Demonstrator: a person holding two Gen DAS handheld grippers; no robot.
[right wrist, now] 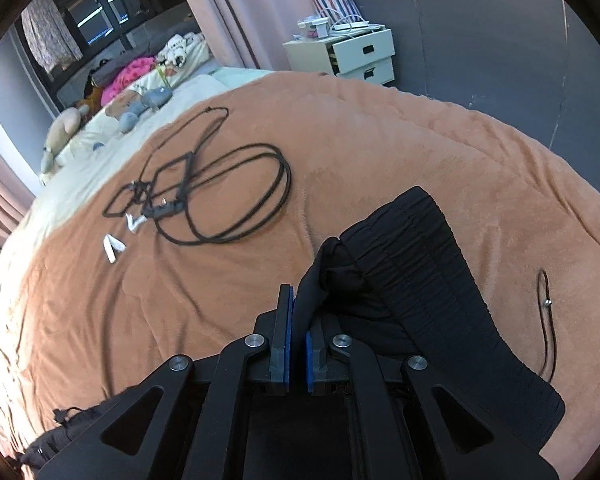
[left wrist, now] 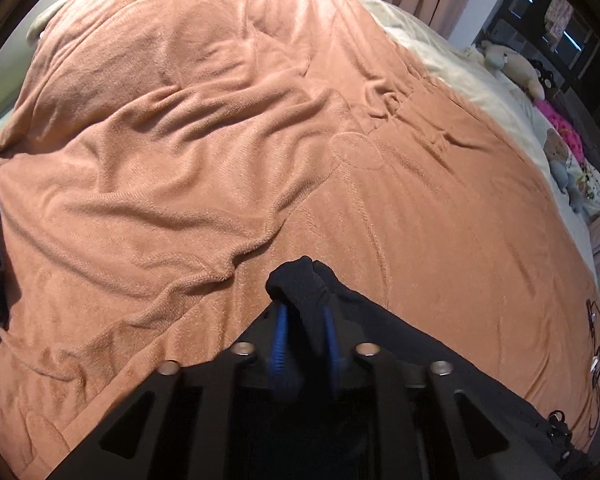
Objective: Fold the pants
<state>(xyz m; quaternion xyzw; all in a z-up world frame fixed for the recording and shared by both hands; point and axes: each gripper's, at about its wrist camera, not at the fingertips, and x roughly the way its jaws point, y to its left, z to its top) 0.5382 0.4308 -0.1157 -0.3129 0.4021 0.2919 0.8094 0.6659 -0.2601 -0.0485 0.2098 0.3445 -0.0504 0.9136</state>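
left wrist view: left gripper [left wrist: 304, 316] jaws spread, a fold of the black pants [left wrist: 300, 280] loose between them, lying on the brown blanket [left wrist: 180, 140] of the bed | right wrist view: right gripper [right wrist: 298, 312] jaws almost together, pinching pants [right wrist: 416, 264] near the ribbed waistband | only here: black cable [right wrist: 228, 192], white drawers [right wrist: 360, 56]

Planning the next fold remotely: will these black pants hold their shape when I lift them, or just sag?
Probably sag: the black pants bunch and droop wherever the right gripper pinches them. The ribbed waistband looks thicker, so it may stay flatter. Cloth lies loose between the left gripper's parted pads and could slip out.
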